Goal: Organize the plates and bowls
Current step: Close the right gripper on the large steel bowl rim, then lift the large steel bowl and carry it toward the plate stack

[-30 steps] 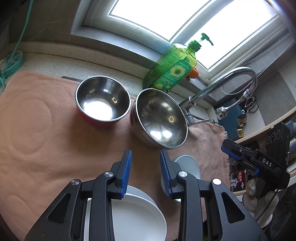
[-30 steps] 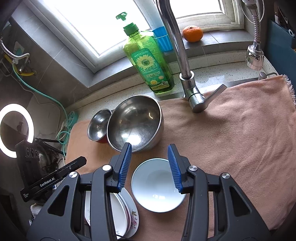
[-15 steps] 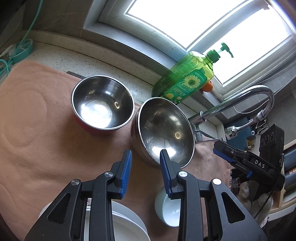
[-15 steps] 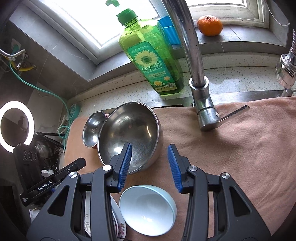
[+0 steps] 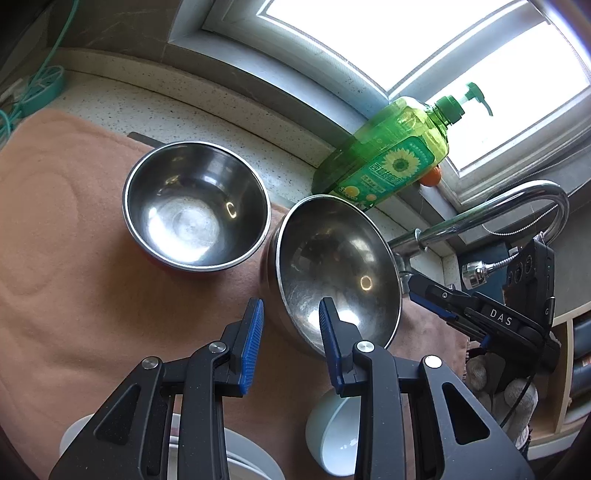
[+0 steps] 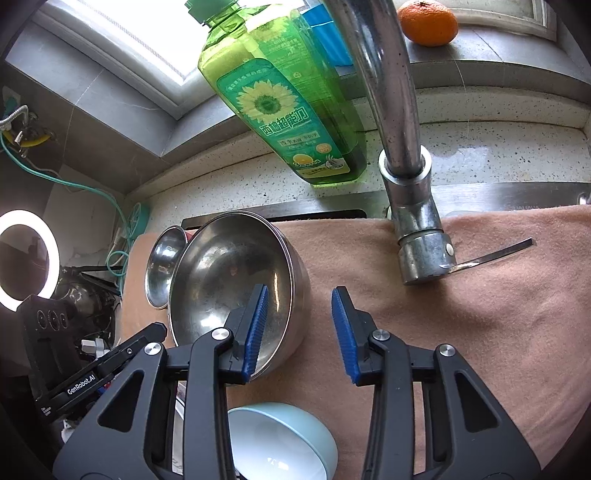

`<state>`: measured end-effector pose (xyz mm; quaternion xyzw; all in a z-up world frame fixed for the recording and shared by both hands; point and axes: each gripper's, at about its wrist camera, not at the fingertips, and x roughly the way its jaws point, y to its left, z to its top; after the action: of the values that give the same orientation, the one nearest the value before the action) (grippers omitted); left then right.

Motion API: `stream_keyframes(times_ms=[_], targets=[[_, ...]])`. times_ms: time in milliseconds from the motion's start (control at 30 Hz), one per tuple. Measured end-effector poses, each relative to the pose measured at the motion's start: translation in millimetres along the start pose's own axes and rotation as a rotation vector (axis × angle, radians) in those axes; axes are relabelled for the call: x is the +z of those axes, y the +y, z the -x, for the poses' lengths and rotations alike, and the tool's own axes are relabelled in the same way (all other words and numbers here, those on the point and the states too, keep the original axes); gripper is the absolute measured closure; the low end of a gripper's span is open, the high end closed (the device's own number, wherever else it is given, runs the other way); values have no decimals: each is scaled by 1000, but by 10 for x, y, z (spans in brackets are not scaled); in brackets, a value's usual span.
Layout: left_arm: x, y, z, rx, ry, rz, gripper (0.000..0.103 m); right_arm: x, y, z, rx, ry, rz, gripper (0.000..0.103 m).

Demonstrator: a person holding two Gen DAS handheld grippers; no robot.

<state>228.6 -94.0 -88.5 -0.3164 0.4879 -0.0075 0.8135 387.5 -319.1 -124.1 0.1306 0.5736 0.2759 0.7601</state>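
Two steel bowls on a peach towel (image 5: 55,258) spread over the speckled surface (image 6: 498,155). Large steel bowl (image 5: 332,273) tipped on its side, mouth facing the near right, touching the small steel bowl (image 5: 195,214) that sits upright to its left. Pale blue bowl (image 6: 280,439) at the near edge, beside a stack of white plates (image 5: 255,461). Left claw (image 5: 290,345) open, nothing pinched, its pads straddling the large bowl's near rim without visible contact. Right claw (image 6: 299,328) closing, jaws apart, one pad in front of the large bowl's rim, the other over bare towel, nothing gripped. Green soap bottle (image 6: 288,96), faucet (image 6: 406,177) and orange (image 6: 428,22) at the far side by the window.
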Motion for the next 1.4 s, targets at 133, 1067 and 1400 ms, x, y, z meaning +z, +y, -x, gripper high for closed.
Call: stream_keyframes(times_ms=[133,1067,1400], targets=[[-5,-16,-65,1,13,-3,75,13,-25,-66,6,13,-5,71],[12,-32,-150,9,15,-35,88,-28,50,-232,2,51,15,93],[-9,-131,61,-8,-14,-76,88,-114,187,40,1,13,23,93]])
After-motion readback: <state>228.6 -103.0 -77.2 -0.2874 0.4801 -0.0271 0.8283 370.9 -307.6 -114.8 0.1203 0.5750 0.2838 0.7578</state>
